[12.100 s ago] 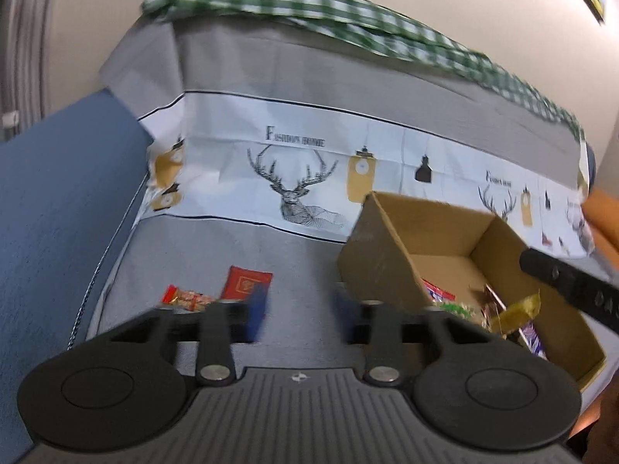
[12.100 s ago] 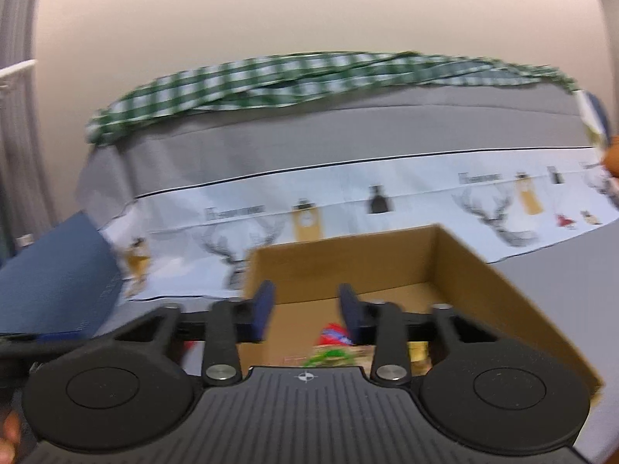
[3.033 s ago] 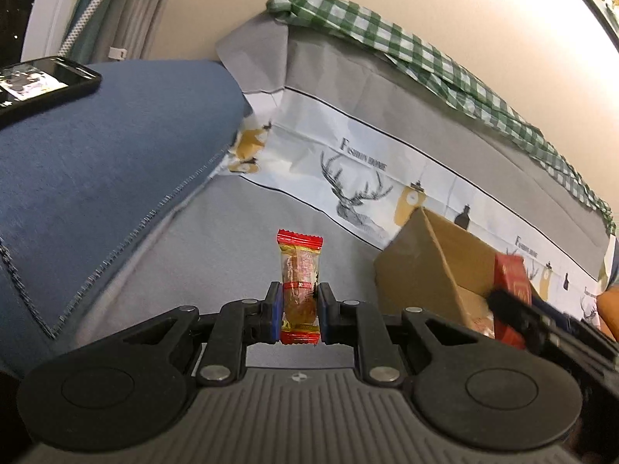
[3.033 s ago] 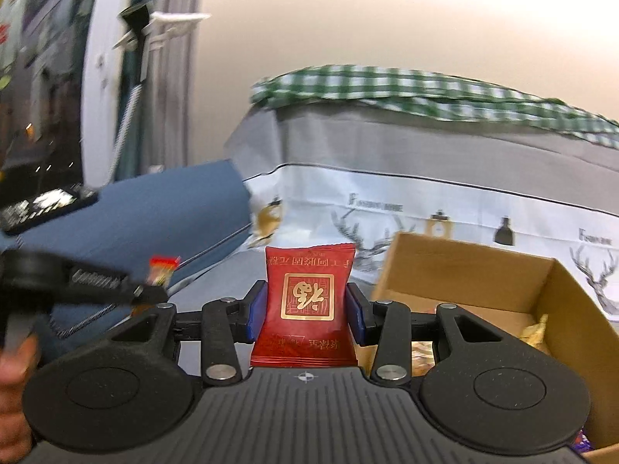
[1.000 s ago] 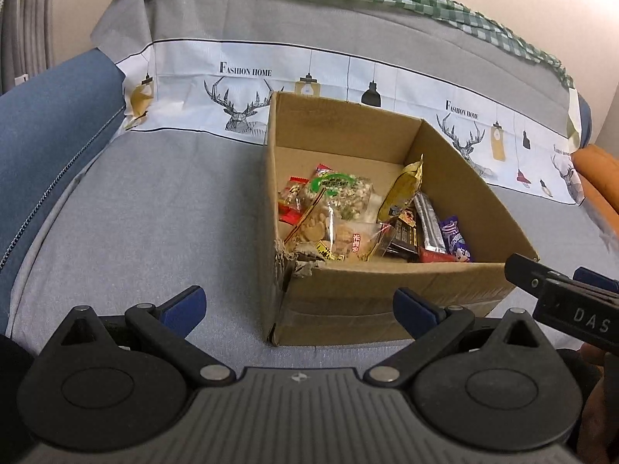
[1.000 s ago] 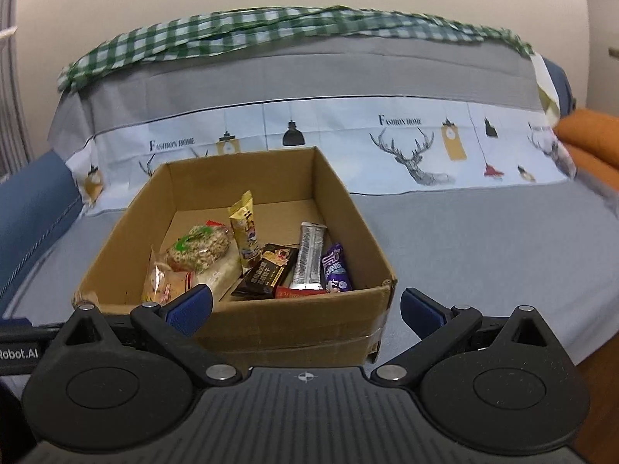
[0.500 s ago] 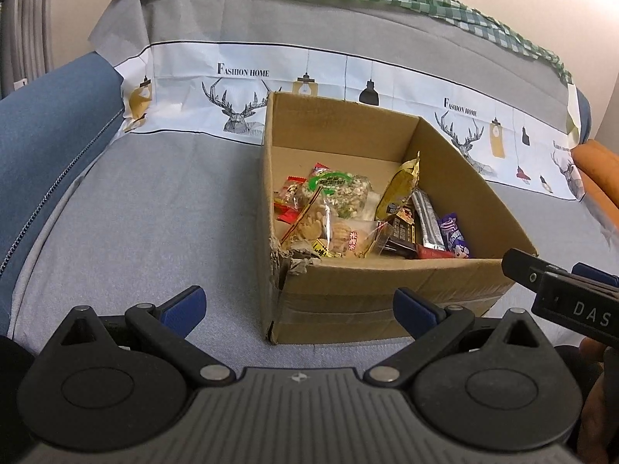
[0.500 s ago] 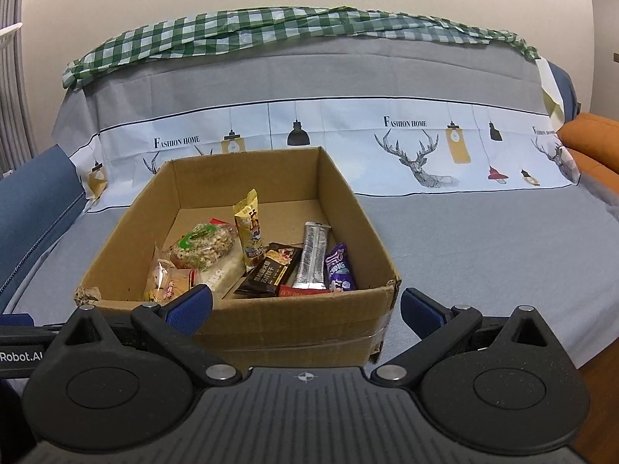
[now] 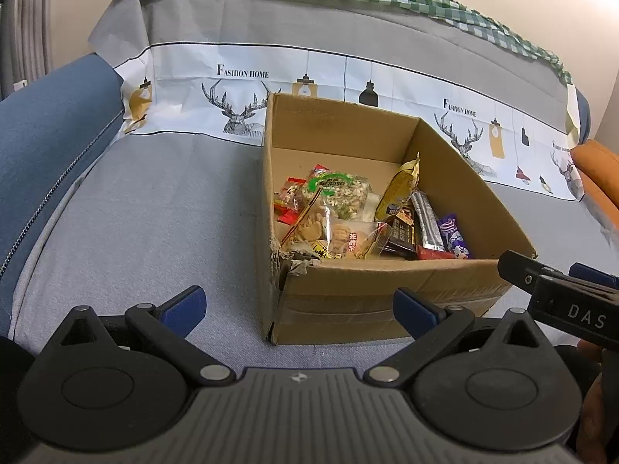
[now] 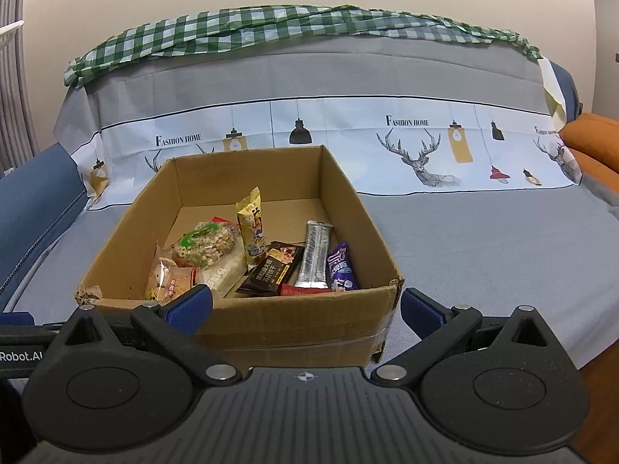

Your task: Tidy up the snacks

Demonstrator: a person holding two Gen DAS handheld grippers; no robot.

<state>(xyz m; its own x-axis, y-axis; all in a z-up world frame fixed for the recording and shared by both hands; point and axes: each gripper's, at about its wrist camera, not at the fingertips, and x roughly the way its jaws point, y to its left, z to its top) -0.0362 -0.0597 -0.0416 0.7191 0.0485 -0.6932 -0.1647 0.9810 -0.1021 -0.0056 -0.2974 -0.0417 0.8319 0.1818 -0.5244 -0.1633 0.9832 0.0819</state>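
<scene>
The cardboard box (image 10: 271, 309) sits on the grey sofa cover (image 9: 154, 224), holding all the snacks (image 10: 267, 259), with none visible outside it. The left gripper (image 9: 300, 305) and right gripper (image 10: 305, 305) hover near its front wall, fingers spread wide and empty. The packets look light, crinkly and crushable, best pinched at a sealed end.

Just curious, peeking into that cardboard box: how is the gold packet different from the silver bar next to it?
The gold packet stands nearly upright, propped among the other snacks; the silver bar lies flat, pointing toward the back of the box. The gold packet carries a printed picture; the silver bar looks plain and shiny. The gold packet sits mid-box, the silver bar further right beside a purple wrapper. Both are sealed, elongated single snacks.
</scene>
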